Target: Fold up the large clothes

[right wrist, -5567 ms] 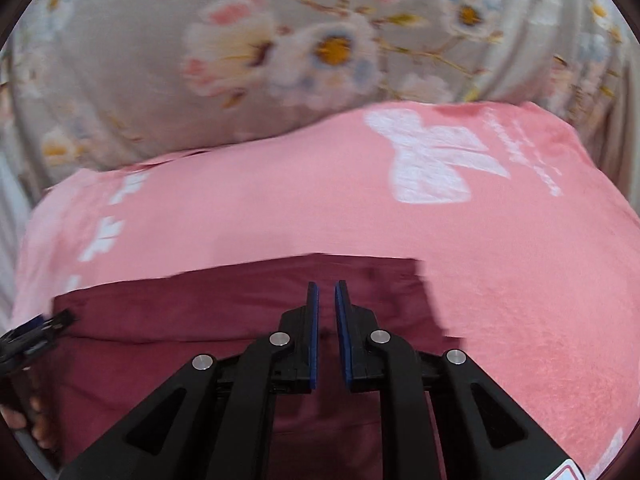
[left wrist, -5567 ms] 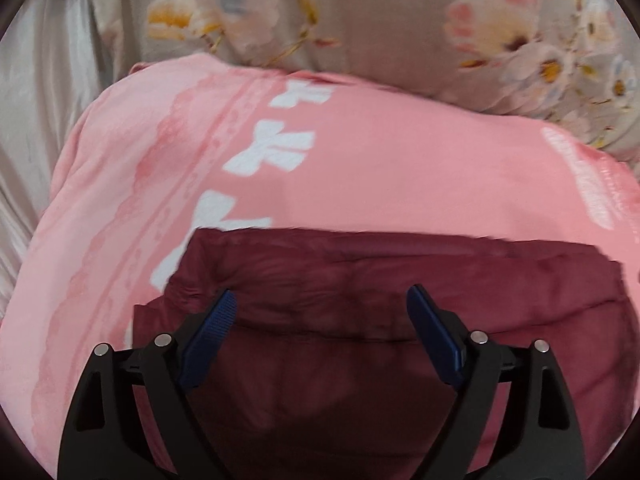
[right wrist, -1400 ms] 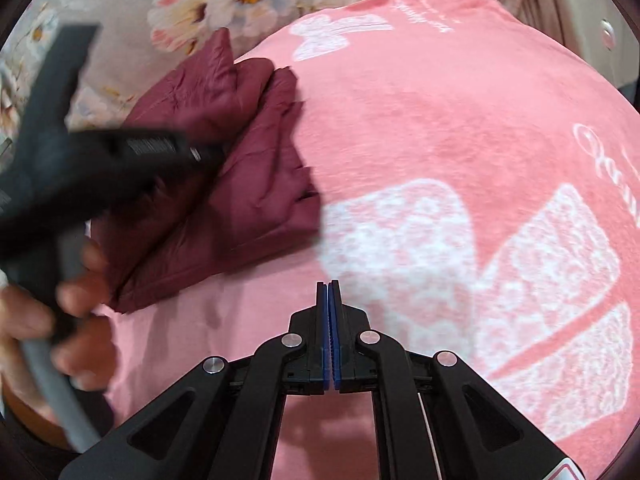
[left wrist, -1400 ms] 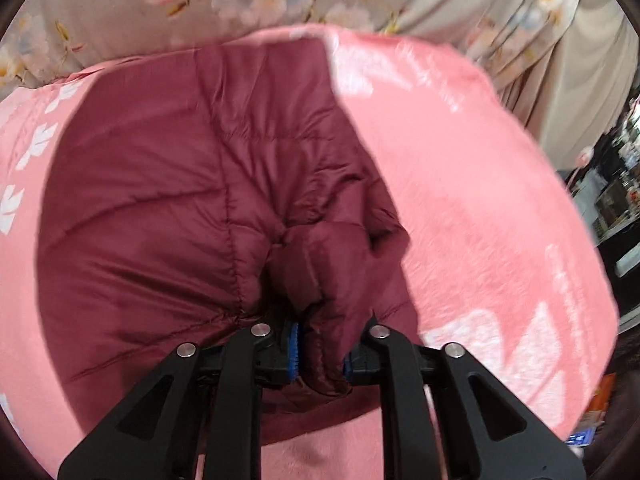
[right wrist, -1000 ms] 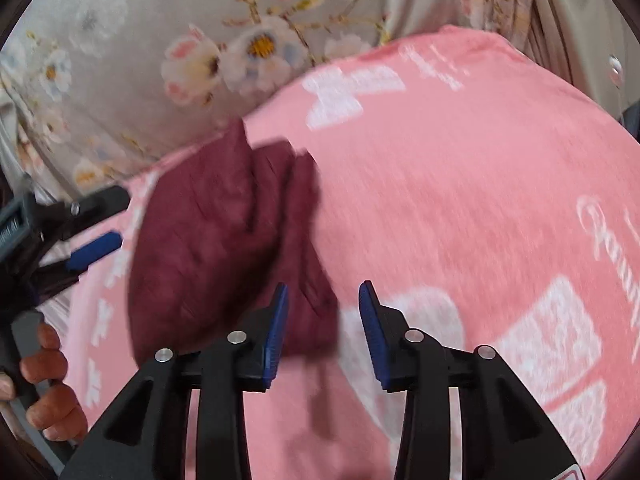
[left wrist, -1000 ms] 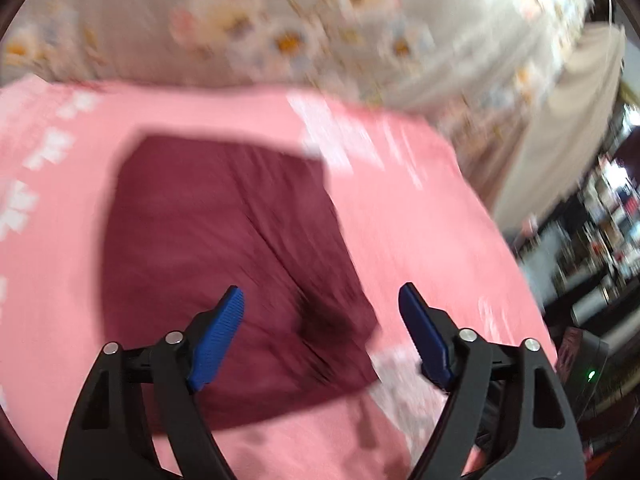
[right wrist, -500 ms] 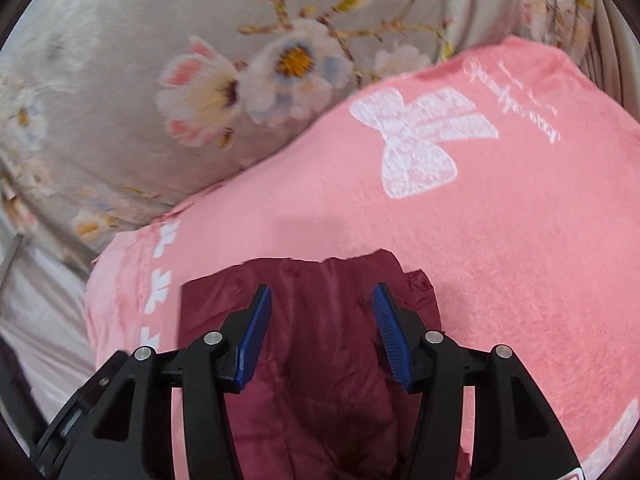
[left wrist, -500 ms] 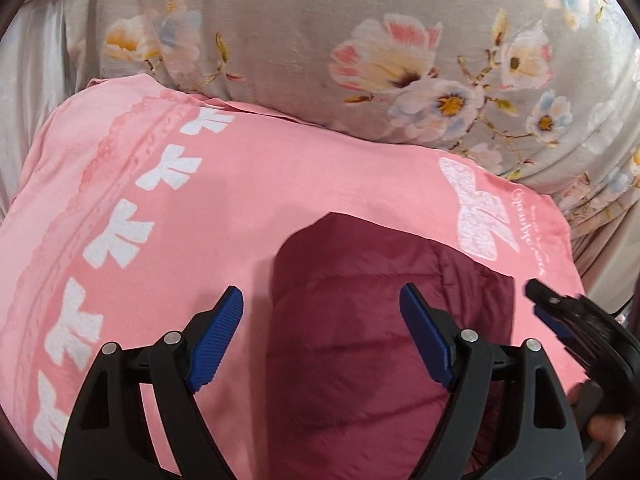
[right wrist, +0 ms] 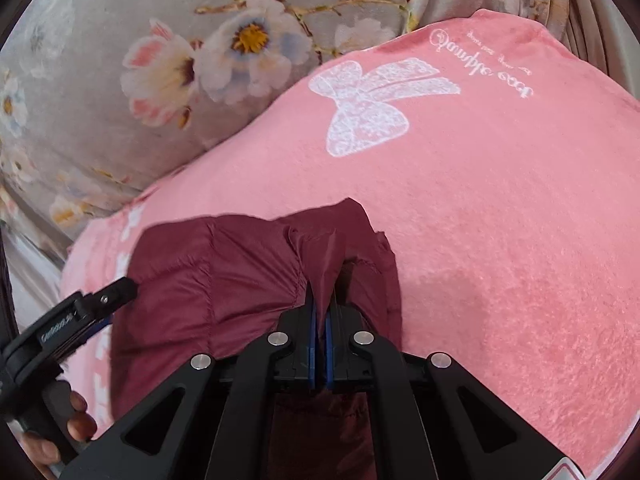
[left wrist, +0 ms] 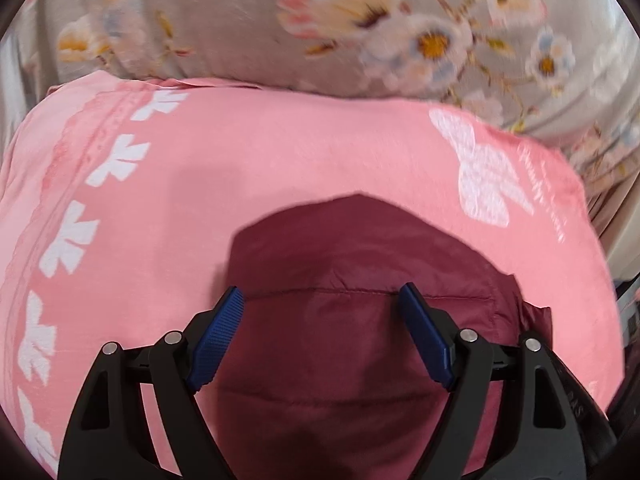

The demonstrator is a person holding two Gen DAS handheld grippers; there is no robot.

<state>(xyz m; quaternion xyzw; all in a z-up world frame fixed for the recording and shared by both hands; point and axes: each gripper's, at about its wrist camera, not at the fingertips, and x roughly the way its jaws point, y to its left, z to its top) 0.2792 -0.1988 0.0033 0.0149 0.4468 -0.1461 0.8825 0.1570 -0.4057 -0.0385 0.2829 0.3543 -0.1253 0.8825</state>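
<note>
Left wrist view: the left gripper point(left wrist: 322, 336) stands wide open above the folded maroon jacket point(left wrist: 360, 280), which lies on the pink blanket point(left wrist: 280, 152). Right wrist view: the right gripper point(right wrist: 320, 320) is clamped on a pinched ridge of the maroon jacket point(right wrist: 224, 272), with the left gripper point(right wrist: 80, 320) at the jacket's left edge.

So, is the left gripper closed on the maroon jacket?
No, the left gripper is wide open above the maroon jacket.

Both the left gripper point(left wrist: 320, 332) and right gripper point(right wrist: 320, 312) have black plastic arms with triangular cut-outs, silver round screws at the joints, and ribbed blue finger pads point(left wrist: 216, 340).
</note>
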